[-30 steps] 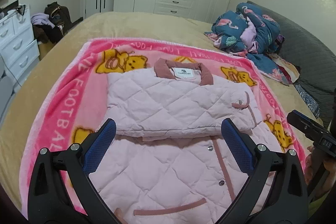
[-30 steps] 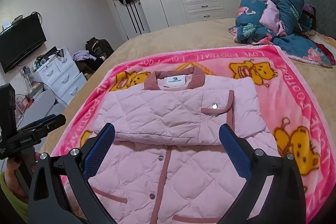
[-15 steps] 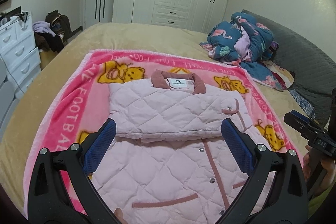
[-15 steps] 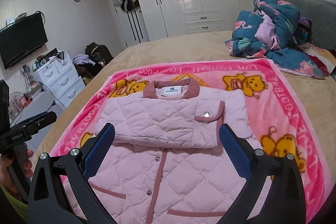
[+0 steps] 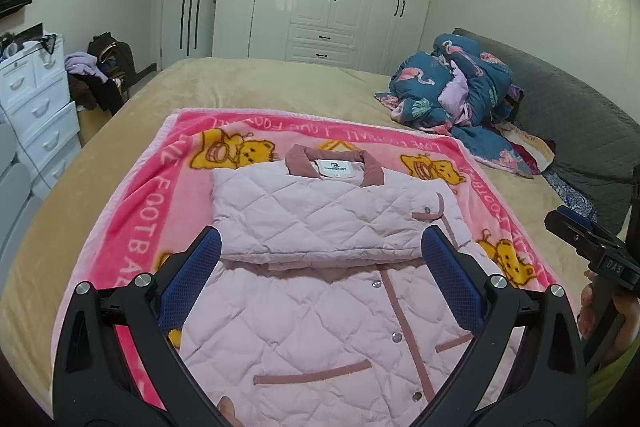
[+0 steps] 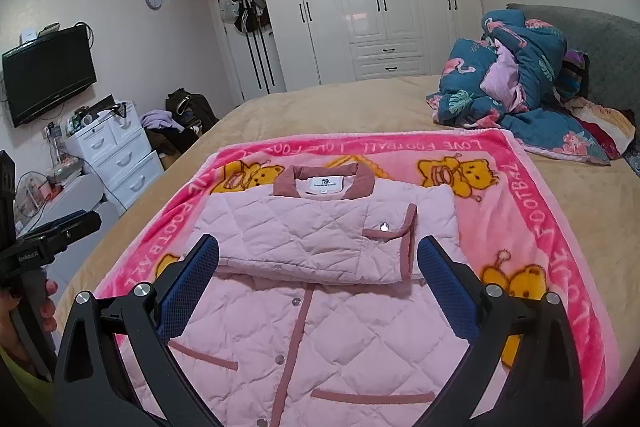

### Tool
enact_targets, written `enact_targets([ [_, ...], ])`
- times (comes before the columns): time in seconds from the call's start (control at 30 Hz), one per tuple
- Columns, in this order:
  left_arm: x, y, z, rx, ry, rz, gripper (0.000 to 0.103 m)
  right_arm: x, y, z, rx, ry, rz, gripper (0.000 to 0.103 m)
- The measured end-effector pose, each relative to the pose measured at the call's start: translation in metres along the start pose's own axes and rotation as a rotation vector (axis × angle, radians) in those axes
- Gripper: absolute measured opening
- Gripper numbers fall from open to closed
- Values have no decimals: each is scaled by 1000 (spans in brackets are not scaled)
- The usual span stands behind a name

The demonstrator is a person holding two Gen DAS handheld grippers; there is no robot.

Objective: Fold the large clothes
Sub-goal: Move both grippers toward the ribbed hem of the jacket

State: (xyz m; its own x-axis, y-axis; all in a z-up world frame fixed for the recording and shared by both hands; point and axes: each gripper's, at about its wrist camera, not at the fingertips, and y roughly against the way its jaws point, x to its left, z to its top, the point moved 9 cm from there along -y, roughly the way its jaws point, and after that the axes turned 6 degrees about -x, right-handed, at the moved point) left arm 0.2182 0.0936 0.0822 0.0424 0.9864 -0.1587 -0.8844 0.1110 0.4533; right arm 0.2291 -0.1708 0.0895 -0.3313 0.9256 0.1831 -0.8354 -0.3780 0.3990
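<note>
A pale pink quilted jacket point(image 5: 320, 291) point(image 6: 320, 311) with dusty-rose trim lies flat on a pink bear-print blanket point(image 5: 132, 239) point(image 6: 532, 227) on the bed. Its sleeves are folded across the chest in a band point(image 5: 320, 223) point(image 6: 316, 239) below the collar. My left gripper point(image 5: 320, 251) is open and empty, held above the jacket's lower half. My right gripper point(image 6: 318, 253) is open and empty, also above the lower half. Each gripper shows at the other view's edge, the right one in the left wrist view point(image 5: 588, 247) and the left one in the right wrist view point(image 6: 48, 239).
A tan bedspread point(image 5: 248, 87) covers the bed. A heap of teal flamingo bedding point(image 5: 452, 87) point(image 6: 516, 75) lies at the far right by a grey headboard point(image 5: 580, 123). White drawers point(image 5: 32, 107) and a pile of clothes point(image 5: 100, 79) stand left; wardrobes point(image 6: 380, 7) behind.
Both grippers have drawn back and risen away from the jacket, so it looks smaller and more of the room shows. The jacket has not moved. Both jaws stay open.
</note>
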Motion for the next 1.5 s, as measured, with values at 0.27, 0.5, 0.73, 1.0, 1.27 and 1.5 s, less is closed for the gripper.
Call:
enact_targets([
  [0.27,1,18,-7,-12,-11,5,94,-4,11,-14,11,23,-2,99],
  [0.5,3,25,-26,-5,-13,13,94,-19,20,-30,22,5,-23,99],
  [0.73,12,25,-50,28,2,32,94,-30,28,-44,38,-1,-32,99],
  [1.0,24,25,-74,56,16,61,94,-41,34,-66,71,1,-45,99],
  [1.27,32,26,-95,82,27,77,94,-47,38,-92,106,23,-43,99],
  [1.5,40,25,-116,115,31,91,94,-53,40,-113,137,22,-41,99],
])
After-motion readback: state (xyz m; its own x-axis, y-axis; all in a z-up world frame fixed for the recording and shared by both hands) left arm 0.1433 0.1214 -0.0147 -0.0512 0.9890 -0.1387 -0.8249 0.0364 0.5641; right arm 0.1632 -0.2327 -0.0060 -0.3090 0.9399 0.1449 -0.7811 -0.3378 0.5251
